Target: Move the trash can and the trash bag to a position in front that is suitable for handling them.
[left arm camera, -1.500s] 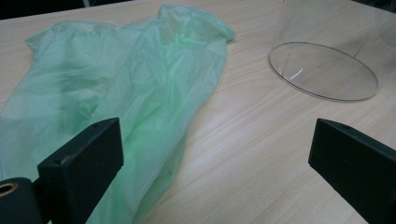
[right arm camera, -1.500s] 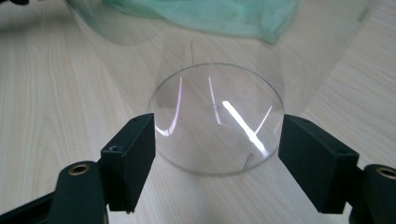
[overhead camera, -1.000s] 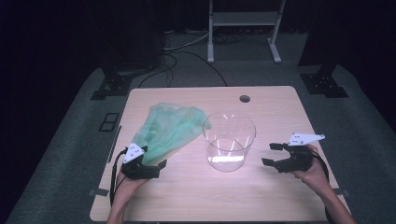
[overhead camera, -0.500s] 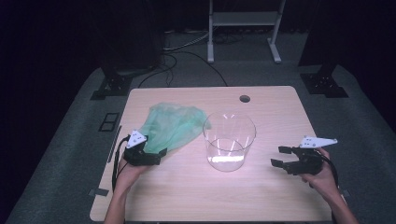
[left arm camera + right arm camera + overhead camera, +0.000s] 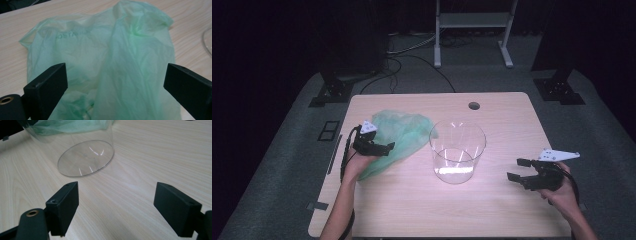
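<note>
Left tongs have crept onto the green bag, jaws spread (nothing pinched yet). We hold the right tongs spread too, so gripping comes next.

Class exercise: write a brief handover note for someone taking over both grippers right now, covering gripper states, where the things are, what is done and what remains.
Left gripper: open, jaws over the green plastic bag, nothing gripped.
Right gripper: open, empty, over bare table right of the clear container.
Bag lies crumpled on the table left of the upright, empty container.
Done: nothing yet.
Left: probably grip the bag and put it in the container.
</note>
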Motion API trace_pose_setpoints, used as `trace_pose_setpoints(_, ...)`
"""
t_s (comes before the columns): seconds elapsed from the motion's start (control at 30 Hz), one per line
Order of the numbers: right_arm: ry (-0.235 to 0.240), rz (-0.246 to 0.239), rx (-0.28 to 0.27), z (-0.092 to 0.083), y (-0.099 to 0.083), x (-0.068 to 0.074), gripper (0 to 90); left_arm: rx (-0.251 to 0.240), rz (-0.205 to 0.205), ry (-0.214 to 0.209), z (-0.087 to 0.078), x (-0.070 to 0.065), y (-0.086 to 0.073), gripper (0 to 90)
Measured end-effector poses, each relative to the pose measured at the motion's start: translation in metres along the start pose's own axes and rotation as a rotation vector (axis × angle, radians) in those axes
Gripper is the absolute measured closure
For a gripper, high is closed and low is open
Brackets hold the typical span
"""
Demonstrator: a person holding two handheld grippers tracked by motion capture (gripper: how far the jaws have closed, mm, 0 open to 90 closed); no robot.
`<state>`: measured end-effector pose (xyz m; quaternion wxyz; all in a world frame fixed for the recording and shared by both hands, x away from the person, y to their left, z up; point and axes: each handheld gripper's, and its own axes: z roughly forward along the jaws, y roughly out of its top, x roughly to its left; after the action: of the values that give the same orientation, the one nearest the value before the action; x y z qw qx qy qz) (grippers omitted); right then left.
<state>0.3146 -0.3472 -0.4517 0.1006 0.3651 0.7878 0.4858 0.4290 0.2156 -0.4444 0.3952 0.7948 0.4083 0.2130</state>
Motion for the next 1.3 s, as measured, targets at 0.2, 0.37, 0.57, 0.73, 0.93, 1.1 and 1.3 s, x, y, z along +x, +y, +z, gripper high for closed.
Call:
trace_pose_setpoints(0.2, 0.000, -0.001, -0.003, -0.001, -0.001, 0.001, 19.3, 0.061, -0.040, 0.017, 0.014, 0.011, -0.005, 3.9)
trace_pose_setpoints(0.37, 0.001, -0.020, -0.002, 0.000, -0.001, 0.005, 19.5, 0.087, -0.060, 0.022, 0.019, 0.015, -0.009, 4.0)
trace_pose_setpoints(0.57, 0.005, -0.017, -0.010, -0.001, -0.001, 0.006, 20.6, 0.139, -0.055, 0.037, 0.023, 0.017, -0.015, 5.5)
trace_pose_setpoints(0.73, 0.009, -0.016, -0.016, -0.001, -0.002, 0.007, 21.3, 0.164, -0.059, 0.021, 0.025, 0.017, -0.019, 11.1)
trace_pose_setpoints(0.93, 0.018, -0.013, -0.013, 0.000, -0.003, 0.007, 22.3, 0.150, -0.029, 0.030, 0.023, 0.017, -0.021, 15.6)
trace_pose_setpoints(1.1, 0.021, -0.016, -0.016, 0.000, -0.005, 0.008, 22.7, 0.130, -0.014, 0.013, 0.020, 0.015, -0.023, 28.6)
trace_pose_setpoints(1.3, 0.026, -0.013, -0.022, 0.000, -0.005, 0.009, 23.6, 0.114, 0.022, -0.039, 0.017, 0.011, -0.022, 61.4)
